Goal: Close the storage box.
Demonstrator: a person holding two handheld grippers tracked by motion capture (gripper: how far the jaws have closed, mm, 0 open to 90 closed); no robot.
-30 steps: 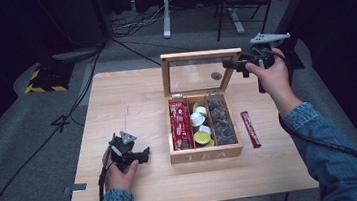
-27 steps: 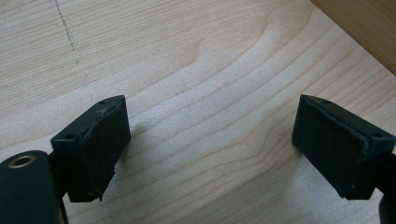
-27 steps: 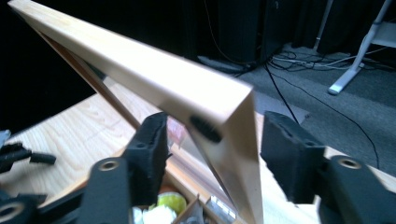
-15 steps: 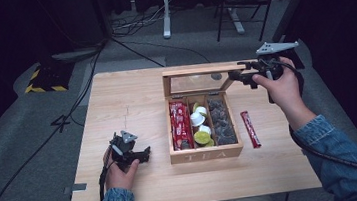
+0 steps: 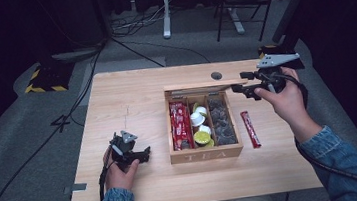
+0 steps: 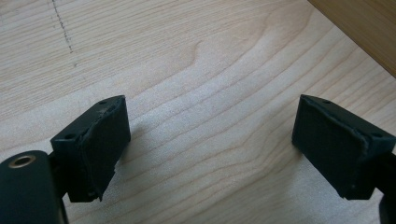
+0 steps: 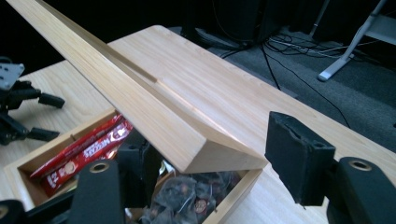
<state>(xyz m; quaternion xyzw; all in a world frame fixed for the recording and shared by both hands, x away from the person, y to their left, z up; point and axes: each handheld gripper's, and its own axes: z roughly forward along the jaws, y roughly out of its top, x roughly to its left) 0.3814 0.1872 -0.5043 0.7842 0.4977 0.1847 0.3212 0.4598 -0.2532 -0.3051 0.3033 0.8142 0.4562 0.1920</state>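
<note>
L gripper (image 5: 144,154) low, jaws wide apart; R gripper (image 5: 238,85) raised, jaws just been opening.

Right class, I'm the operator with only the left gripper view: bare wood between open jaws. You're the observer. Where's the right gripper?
Observer: The right gripper is at the right end of the lid; its jaws have just been opening, with the lid's corner between them.
Operator: Is the lid shut?
Observer: No, it slants over the box, part open.
Operator: Anything outside it?
Observer: One red sachet lies on the table, right of the box.
</note>
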